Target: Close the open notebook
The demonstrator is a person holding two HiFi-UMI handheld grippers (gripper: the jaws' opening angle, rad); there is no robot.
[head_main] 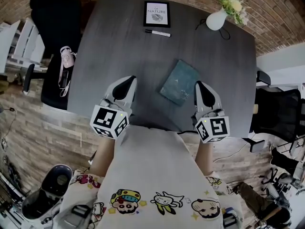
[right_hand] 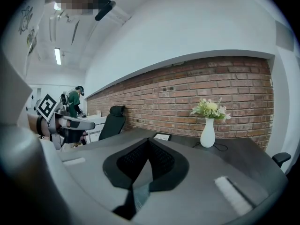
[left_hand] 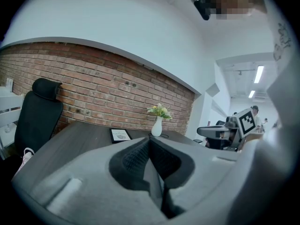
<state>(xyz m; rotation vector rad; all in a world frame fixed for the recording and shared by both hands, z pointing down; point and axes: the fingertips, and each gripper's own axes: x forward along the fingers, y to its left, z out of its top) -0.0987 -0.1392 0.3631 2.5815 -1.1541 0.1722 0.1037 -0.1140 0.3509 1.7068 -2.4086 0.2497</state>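
Observation:
A teal notebook lies closed and slanted on the dark table, between my two grippers. My left gripper hovers at the table's near edge, left of the notebook, jaws shut and empty. At the notebook's right corner sits my right gripper, also shut with nothing in it. In the left gripper view the gripper has its pads pressed together; the right gripper view shows the same for the right gripper. The notebook is hidden in both gripper views.
At the table's far side lie a framed card and a black-and-white marker. A white vase with flowers stands at the far right, also seen as the vase. Black chairs flank the table.

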